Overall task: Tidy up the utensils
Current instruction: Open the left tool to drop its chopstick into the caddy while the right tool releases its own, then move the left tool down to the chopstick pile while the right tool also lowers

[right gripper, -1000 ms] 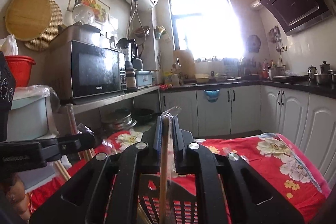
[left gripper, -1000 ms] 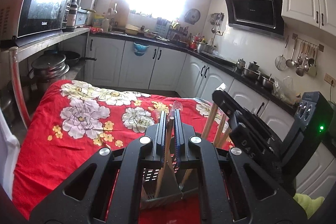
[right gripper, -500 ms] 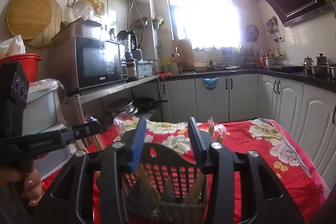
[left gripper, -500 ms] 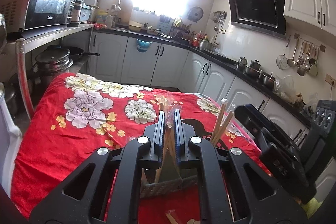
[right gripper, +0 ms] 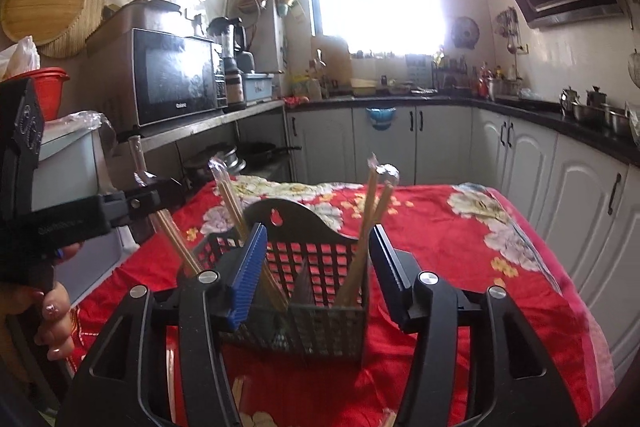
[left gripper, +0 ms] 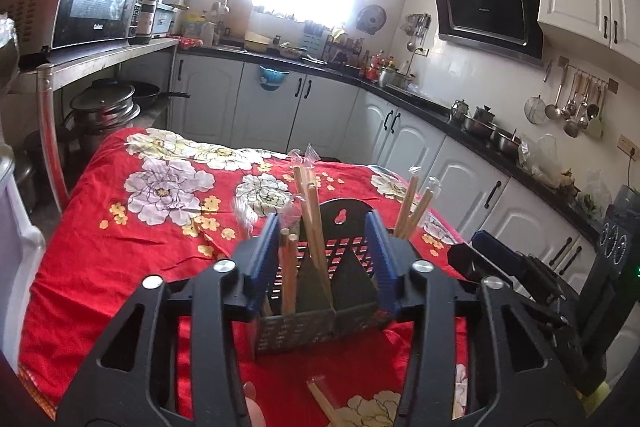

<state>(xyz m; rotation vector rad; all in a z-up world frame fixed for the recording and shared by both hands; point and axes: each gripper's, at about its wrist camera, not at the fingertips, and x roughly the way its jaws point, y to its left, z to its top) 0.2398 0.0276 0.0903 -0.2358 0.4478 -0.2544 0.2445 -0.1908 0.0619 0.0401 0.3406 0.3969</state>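
On the red floral tablecloth (left gripper: 100,267) a dark slotted utensil basket (left gripper: 320,319) is seen standing upright, split by a divider: its left compartment is filled with wrapped wooden chopsticks (left gripper: 310,215) leaning at angles, and further chopsticks (left gripper: 412,211) are seen sticking up at its right side. The left gripper (left gripper: 324,259) is held with its blue pads spread wide to either side of the basket, nothing being pinched. The right gripper (right gripper: 318,275) is likewise spread apart in front of the basket (right gripper: 316,323) and left empty, while loose chopsticks (left gripper: 324,403) are seen lying on the cloth nearer the camera.
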